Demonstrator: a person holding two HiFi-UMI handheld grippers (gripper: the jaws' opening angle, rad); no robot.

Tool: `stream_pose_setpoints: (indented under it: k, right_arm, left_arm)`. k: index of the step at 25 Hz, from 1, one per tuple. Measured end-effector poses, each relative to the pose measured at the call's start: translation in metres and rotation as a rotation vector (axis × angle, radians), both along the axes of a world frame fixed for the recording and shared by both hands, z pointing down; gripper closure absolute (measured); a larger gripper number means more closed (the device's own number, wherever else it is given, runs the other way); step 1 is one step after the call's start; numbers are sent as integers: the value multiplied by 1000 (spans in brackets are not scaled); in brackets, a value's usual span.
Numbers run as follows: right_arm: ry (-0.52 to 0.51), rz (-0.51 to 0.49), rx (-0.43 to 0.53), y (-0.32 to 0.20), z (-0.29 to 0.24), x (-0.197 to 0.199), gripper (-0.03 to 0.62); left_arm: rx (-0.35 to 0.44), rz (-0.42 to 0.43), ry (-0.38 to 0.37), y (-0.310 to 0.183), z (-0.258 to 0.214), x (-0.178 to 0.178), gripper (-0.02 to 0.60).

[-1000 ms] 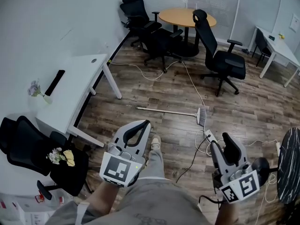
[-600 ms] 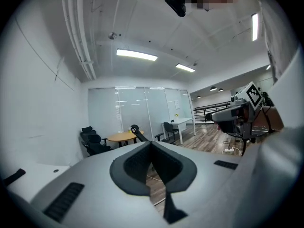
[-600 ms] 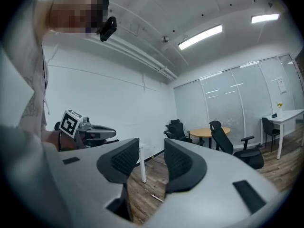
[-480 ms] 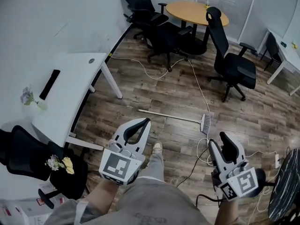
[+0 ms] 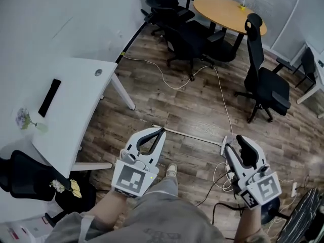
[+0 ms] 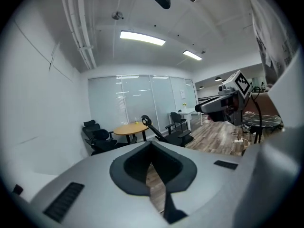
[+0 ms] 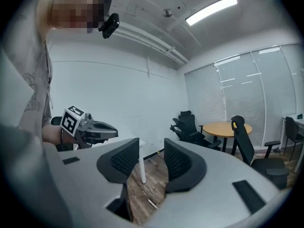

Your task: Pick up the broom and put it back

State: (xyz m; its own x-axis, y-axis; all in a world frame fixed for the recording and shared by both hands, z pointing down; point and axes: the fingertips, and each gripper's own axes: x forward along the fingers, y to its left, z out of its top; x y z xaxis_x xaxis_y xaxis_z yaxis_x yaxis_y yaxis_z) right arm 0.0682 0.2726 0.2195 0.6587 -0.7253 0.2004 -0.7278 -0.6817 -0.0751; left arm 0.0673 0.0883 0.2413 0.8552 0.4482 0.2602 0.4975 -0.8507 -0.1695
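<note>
Wooden floor (image 5: 167,105), pale broom (image 5: 187,134) lying flat

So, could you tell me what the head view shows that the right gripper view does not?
Only the head view shows the whole broom lying on the wooden floor, the loose cable and the black bar on top of the white desk. Only the right gripper view shows the ceiling light and the glass wall. Both show the round table, the black chairs and the left gripper.
</note>
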Motion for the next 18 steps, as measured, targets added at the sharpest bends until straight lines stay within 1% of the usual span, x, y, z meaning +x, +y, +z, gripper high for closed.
stream_pose_setpoints:
  k: [2, 5, 9, 13, 15, 18]
  right_arm:
    - [-3, -18, -21, -12, 3, 28, 414]
    - [-23, -36, -36, -23, 10, 57, 413]
    - [-68, -89, -52, -30, 24, 84, 413]
    - [-92, -160, -56, -45, 35, 115, 413]
    - [-96, -215, -60, -52, 44, 135, 413]
    - [-107, -312, -68, -64, 55, 166, 413]
  left_arm:
    - [10, -17, -9, -13, 4, 23, 566]
    - [-5, -60, 2, -27, 5, 47, 566]
    - [-43, -120, -26, -38, 11, 65, 566]
    - [-55, -179, -71, -51, 24, 79, 566]
    - [-52, -233, -86, -56, 32, 89, 566]
    - [-39, -335, -93, -62, 36, 106, 566]
